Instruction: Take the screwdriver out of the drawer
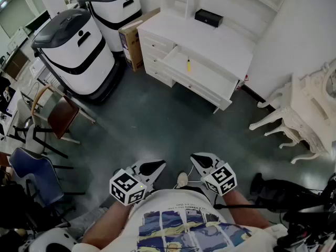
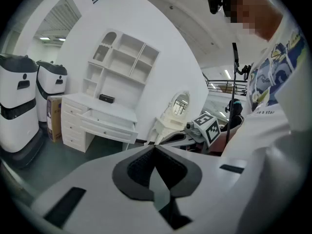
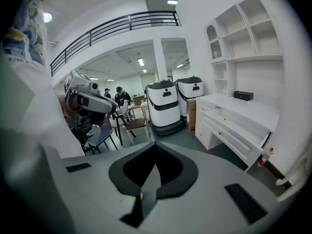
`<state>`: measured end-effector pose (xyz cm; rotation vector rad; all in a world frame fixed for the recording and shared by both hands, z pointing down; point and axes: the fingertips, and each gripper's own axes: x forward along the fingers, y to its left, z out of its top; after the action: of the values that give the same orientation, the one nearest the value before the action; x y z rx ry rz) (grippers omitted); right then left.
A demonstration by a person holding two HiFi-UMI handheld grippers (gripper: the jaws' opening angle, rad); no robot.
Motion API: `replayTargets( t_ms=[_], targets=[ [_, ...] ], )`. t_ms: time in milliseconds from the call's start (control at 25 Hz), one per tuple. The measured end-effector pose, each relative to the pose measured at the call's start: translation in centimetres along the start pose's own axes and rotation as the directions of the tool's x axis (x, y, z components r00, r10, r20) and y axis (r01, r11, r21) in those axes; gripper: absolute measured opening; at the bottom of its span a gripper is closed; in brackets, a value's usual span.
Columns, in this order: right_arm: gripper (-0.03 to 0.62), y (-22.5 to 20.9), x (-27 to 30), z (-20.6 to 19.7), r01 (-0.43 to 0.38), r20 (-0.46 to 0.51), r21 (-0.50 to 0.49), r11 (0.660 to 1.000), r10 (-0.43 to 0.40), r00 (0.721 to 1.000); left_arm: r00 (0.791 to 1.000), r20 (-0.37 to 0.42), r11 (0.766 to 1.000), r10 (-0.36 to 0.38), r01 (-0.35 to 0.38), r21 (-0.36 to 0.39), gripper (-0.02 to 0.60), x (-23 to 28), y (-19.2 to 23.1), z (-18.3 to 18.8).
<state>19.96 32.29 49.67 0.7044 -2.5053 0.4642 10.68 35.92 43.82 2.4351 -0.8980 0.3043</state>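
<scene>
A screwdriver (image 1: pixel 188 65) with a yellow handle lies in the open drawer (image 1: pixel 205 75) of a white desk (image 1: pixel 210 41) across the room. From the right gripper view the drawer (image 3: pixel 241 126) shows at the right, with the screwdriver a small yellow speck (image 3: pixel 224 120). My left gripper (image 1: pixel 153 168) and right gripper (image 1: pixel 201 160) are held close to my body at the bottom of the head view, far from the desk. Both point down at the floor. Each pair of jaws meets at the tips, left gripper (image 2: pixel 154 147) and right gripper (image 3: pixel 156 145), with nothing between them.
Two large white-and-black machines (image 1: pixel 79 49) (image 1: pixel 115 7) stand left of the desk beside a cardboard box (image 1: pixel 134 38). Chairs (image 1: pixel 55 114) crowd the left side. An ornate white table (image 1: pixel 304 114) stands at the right. A black box (image 1: pixel 208 18) sits on the desktop. Dark gear (image 1: pixel 281 188) lies by my right foot.
</scene>
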Motion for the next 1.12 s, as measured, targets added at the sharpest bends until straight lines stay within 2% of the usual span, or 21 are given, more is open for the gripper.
replayTargets(
  t_ms=[200,480,720,960,1120],
  targets=[
    [0.024,0.3,-0.1,-0.3,-0.013,-0.006,-0.014,1.000,0.013,1.000,1.000,-0.022,1.000,0.008,-0.008,0.002,0.014,0.2,0.7,-0.3],
    [0.025,-3.6,-2.1,-1.9,-0.006,-0.016,0.006,1.000,0.006,1.000,0.999,-0.032,1.000,0.002,-0.001,0.010,0.014,4.5,-0.2,0.7],
    [0.026,-6.8,-2.3,-2.8,-0.039,-0.007,0.032,0.999,0.039,0.999,0.999,-0.011,0.999,0.043,-0.043,-0.011,0.014,7.1,0.2,2.2],
    [0.028,-8.7,0.2,-1.6,-0.056,-0.005,0.045,0.997,0.056,0.998,0.998,-0.014,0.997,0.069,-0.069,-0.042,0.014,8.3,2.9,3.5],
    [0.033,-10.7,3.8,0.3,-0.023,-0.014,0.057,0.998,0.024,1.000,0.999,0.006,0.999,0.036,-0.036,-0.030,0.014,9.4,7.5,5.0]
  ],
)
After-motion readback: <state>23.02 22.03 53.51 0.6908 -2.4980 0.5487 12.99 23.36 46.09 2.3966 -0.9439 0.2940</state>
